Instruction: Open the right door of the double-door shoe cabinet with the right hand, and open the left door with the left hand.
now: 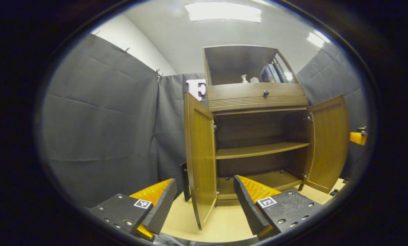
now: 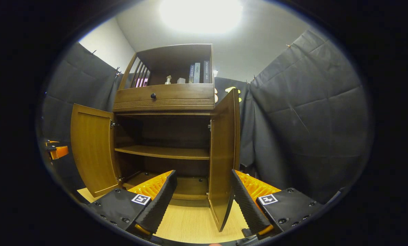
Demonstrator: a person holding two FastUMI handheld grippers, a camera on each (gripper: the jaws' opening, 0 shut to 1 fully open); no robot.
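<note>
Wooden shoe cabinet (image 1: 255, 99) stands with left door (image 1: 200, 157) and right door (image 2: 224, 153) both swung wide. Each door edge sits between spread, empty fingers: left gripper (image 1: 204, 201), right gripper (image 2: 204, 201). Withdraw straight back, avoiding nudging either door.

Light wood floor (image 1: 224, 222) carries shoe cabinet (image 1: 255, 99); both doors swung open above it

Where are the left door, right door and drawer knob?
left door (image 1: 200, 160), left gripper view, middle of its inner panel.
right door (image 2: 222, 153), right gripper view, middle of its inner panel.
drawer knob (image 2: 153, 96), right gripper view, the dark knob's face.
</note>
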